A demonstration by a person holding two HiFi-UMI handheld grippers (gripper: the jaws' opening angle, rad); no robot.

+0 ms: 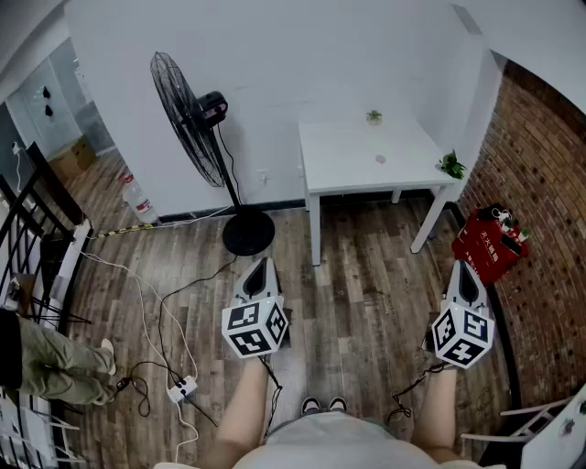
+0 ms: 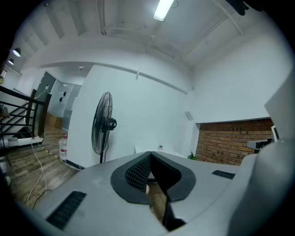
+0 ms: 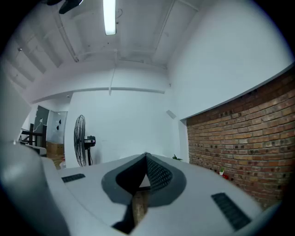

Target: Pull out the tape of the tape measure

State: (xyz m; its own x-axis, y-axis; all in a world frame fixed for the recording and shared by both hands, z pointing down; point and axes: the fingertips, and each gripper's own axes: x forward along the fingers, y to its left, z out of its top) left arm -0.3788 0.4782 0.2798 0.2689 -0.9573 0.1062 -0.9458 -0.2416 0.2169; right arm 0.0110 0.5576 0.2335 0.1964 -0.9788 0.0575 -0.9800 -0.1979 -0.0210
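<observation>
Left gripper [image 1: 259, 263] and right gripper [image 1: 462, 267] were both pinched together, nothing in them. Couldn't pick out the tape measure anywhere, maybe that speck [image 1: 380, 158] on the table [image 1: 339, 179] at 12 o'clock. I'd step closer first, then open up before reaching.

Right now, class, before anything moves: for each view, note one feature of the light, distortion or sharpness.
Head view: soft, even light; the wide lens bows the table and brick wall. Left gripper view: the ceiling lamp is blown out, the corners go black, the left tool near the lens looks soft. Right gripper view: a strip light glares, and the brick courses curve.
</observation>
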